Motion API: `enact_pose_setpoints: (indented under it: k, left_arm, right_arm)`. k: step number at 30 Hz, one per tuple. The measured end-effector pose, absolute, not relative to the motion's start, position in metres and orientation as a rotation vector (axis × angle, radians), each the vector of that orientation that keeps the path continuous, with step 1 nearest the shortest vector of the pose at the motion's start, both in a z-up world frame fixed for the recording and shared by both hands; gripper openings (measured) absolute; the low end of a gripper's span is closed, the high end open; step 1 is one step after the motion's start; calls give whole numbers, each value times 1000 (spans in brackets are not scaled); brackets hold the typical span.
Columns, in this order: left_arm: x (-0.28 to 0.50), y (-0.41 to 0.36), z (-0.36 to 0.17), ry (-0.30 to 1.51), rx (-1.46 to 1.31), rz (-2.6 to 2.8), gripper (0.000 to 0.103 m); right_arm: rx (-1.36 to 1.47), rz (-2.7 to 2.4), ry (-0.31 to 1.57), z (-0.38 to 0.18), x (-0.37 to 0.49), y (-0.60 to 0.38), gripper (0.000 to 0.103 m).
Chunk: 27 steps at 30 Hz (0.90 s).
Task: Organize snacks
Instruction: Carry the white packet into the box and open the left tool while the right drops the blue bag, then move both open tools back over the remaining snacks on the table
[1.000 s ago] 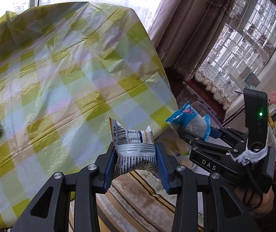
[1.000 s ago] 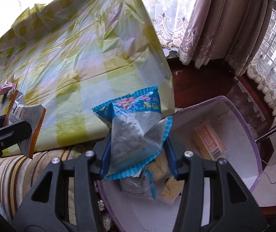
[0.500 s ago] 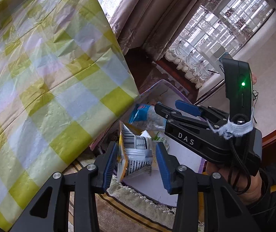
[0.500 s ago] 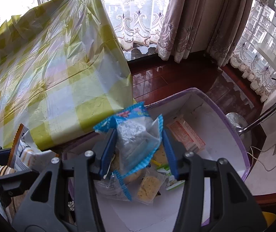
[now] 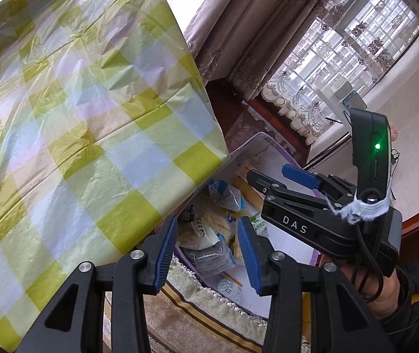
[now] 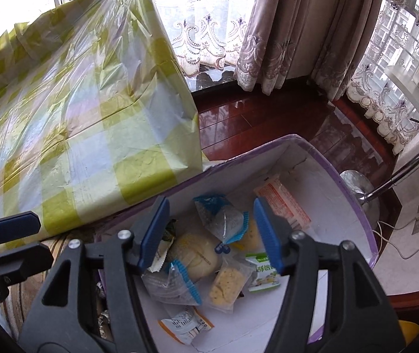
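Beside the table (image 6: 97, 135), snack packs (image 6: 209, 253) lie heaped in the box (image 6: 341, 176), their print too small to read. Both the left gripper (image 5: 208, 253) and the right gripper (image 6: 211, 235), marked "DAS", hang over them with jaws wide and empty.

Left gripper (image 5: 208, 247): black plastic linkage arms, silver screw heads at the pivots, ribbed blue pads (image 5: 167, 244) on both fingers. Right gripper (image 6: 211, 231): identical build; its body carries white "DAS" lettering, a black module with a lit green LED, a white cord tie and black cables. The hand (image 5: 385, 289) shows bare skin and a dark sleeve.
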<state>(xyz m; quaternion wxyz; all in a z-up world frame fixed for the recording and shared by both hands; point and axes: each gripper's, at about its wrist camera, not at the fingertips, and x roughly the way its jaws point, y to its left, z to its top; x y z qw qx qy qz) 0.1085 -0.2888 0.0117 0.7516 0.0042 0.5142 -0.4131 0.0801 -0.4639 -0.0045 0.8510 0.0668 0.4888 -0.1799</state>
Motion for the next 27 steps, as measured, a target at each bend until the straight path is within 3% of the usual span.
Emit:
enact_pose_setpoints:
  k: [27]
  left_arm:
    - [165,-183,12,1033,-174,-603,44]
  right_arm:
    - [106,-220,1041,-3,118,-381,70]
